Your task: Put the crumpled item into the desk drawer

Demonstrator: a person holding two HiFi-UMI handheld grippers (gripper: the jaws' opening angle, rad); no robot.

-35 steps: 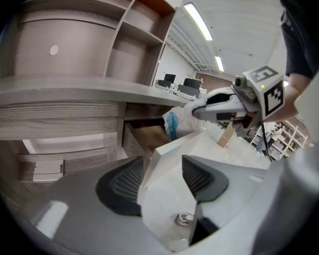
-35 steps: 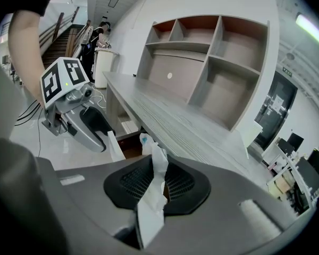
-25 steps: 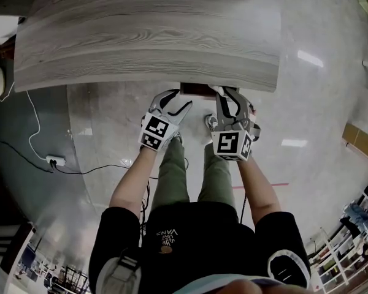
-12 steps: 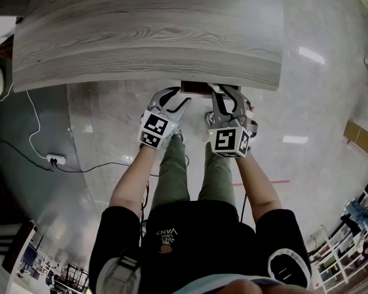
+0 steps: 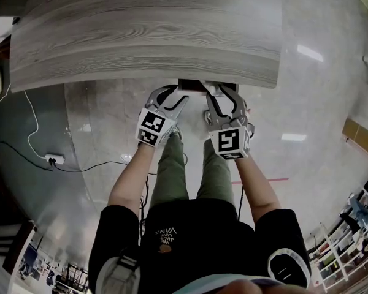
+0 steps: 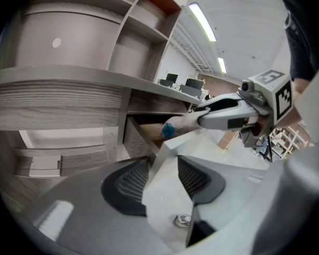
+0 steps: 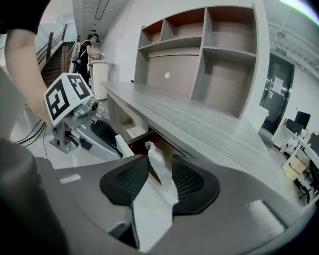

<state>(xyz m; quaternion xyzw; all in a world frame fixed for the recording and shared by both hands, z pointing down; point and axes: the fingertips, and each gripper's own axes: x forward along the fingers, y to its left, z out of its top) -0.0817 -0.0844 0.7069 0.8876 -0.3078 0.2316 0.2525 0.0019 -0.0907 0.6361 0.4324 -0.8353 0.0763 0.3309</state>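
Observation:
A drawer [image 5: 193,86] stands pulled out under the front edge of the grey wood desk [image 5: 147,35]. My left gripper [image 5: 179,97] has just closed on the drawer front [image 6: 167,158], which runs between its pads. My right gripper [image 5: 219,92] hangs over the drawer's open top. Its jaws have just been opening, and the crumpled white item [image 7: 158,169] stands loosely between them with a gap on one side. In the left gripper view the item [image 6: 173,127], which has a blue patch, sticks out from the right gripper [image 6: 194,118] into the drawer's mouth.
Open shelves [image 7: 202,47] rise at the back of the desk. The person's legs [image 5: 172,170] stand right below the drawer. A power strip [image 5: 54,160] with cables lies on the floor at the left. Another person [image 7: 87,49] stands far off.
My right gripper has rolled a little and edged toward the drawer. The left gripper has stayed at the drawer's corner.

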